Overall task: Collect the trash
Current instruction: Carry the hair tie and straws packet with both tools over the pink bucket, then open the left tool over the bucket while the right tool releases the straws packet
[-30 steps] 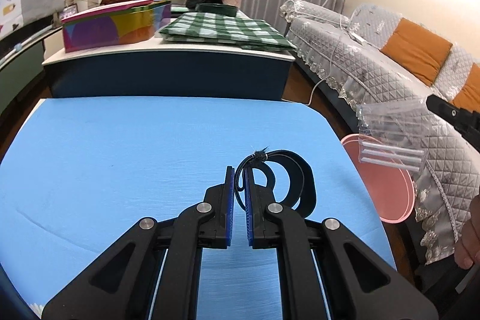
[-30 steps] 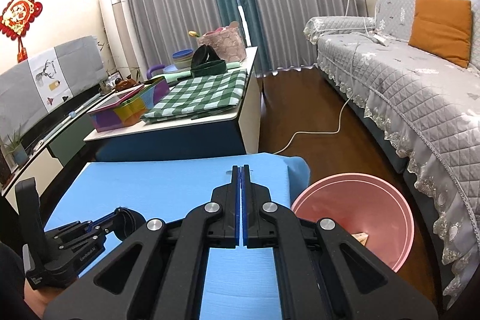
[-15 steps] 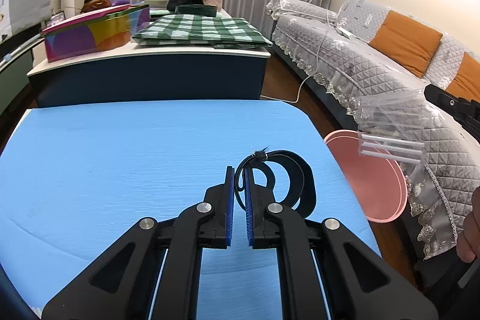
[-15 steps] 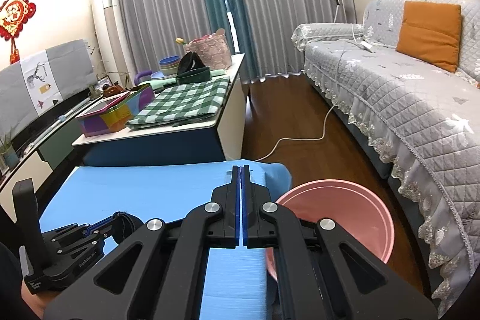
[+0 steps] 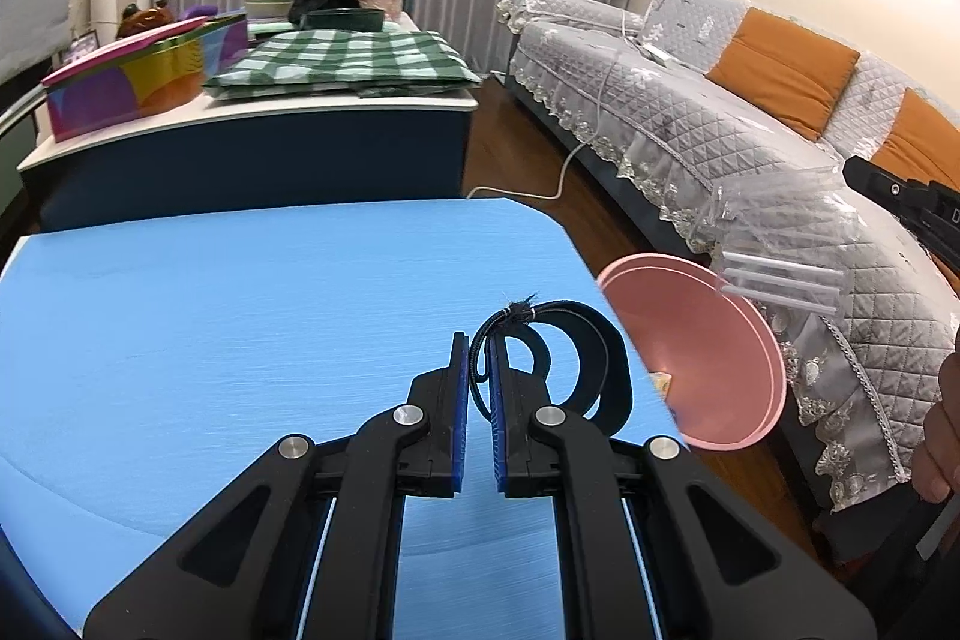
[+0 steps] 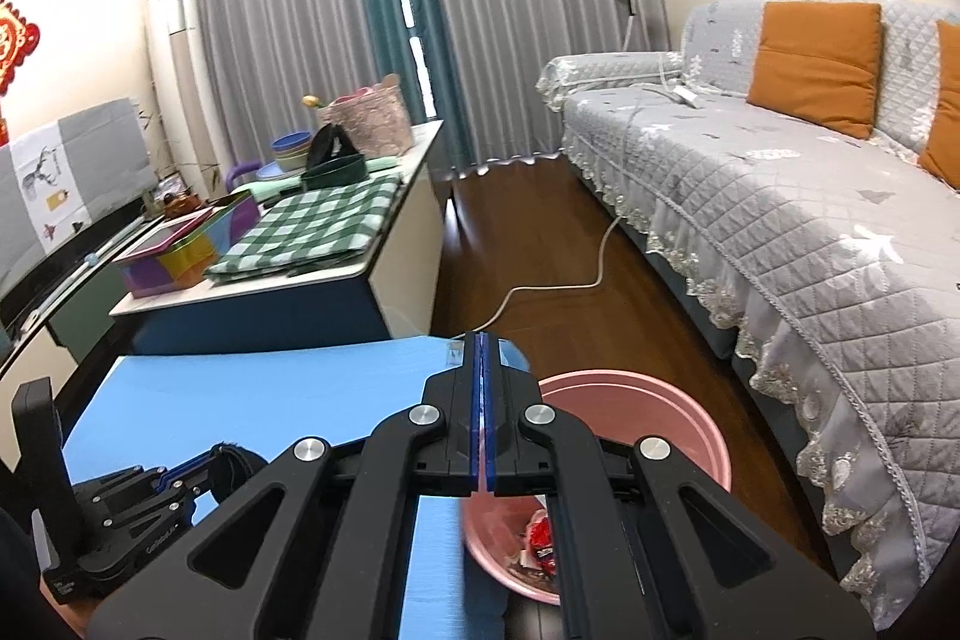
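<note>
The counter (image 5: 240, 316) is covered in plain bright blue. The left tool (image 5: 478, 388) is black with blue pads, and the band (image 5: 591, 370) it pinches is black. The right tool (image 6: 483, 400) has the same black body and blue pads. The bin (image 6: 678, 412) is pink, with red scraps inside. The folded cloth (image 5: 348, 61) is green-and-white check. The sofa cover (image 6: 780, 220) is quilted grey, and its cushion (image 6: 816, 58) is orange.

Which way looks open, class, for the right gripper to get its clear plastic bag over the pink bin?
Probably yes: the right gripper holds the clear plastic bag just above the pink bin, with nothing between.
</note>
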The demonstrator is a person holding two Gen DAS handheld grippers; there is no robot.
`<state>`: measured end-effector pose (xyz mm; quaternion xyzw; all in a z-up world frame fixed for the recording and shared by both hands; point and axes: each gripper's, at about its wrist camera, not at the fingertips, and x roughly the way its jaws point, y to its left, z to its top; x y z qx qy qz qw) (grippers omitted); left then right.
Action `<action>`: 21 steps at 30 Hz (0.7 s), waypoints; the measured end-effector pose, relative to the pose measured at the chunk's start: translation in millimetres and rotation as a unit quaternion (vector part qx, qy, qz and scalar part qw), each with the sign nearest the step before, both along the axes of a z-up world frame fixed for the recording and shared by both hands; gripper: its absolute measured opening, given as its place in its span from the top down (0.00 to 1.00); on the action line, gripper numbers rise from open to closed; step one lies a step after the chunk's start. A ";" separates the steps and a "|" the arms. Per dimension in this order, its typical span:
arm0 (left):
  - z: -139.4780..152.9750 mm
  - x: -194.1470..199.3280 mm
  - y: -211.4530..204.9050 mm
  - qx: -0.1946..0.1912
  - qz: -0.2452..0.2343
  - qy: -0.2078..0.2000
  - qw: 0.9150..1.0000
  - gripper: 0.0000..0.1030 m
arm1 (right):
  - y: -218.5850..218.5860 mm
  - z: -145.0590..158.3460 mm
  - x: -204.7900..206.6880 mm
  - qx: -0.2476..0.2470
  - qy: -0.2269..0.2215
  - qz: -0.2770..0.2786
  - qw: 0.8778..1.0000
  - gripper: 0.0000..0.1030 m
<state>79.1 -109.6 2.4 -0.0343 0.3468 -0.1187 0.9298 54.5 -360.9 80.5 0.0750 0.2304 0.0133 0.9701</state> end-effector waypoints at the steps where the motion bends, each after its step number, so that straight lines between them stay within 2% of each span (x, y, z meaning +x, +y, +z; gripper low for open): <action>1: -0.1 0.7 -2.5 0.001 -0.003 0.000 1.000 0.94 | -3.8 0.8 0.4 -0.001 0.000 -0.005 1.000 0.99; 10: 1.0 14.6 -36.9 -0.001 -0.028 0.009 1.000 0.94 | -32.9 8.6 2.5 -0.007 -0.008 -0.040 0.999 0.99; 21: 8.0 41.7 -103.7 0.002 -0.079 0.005 0.997 0.94 | -67.5 4.7 17.2 0.006 0.007 -0.066 0.998 0.99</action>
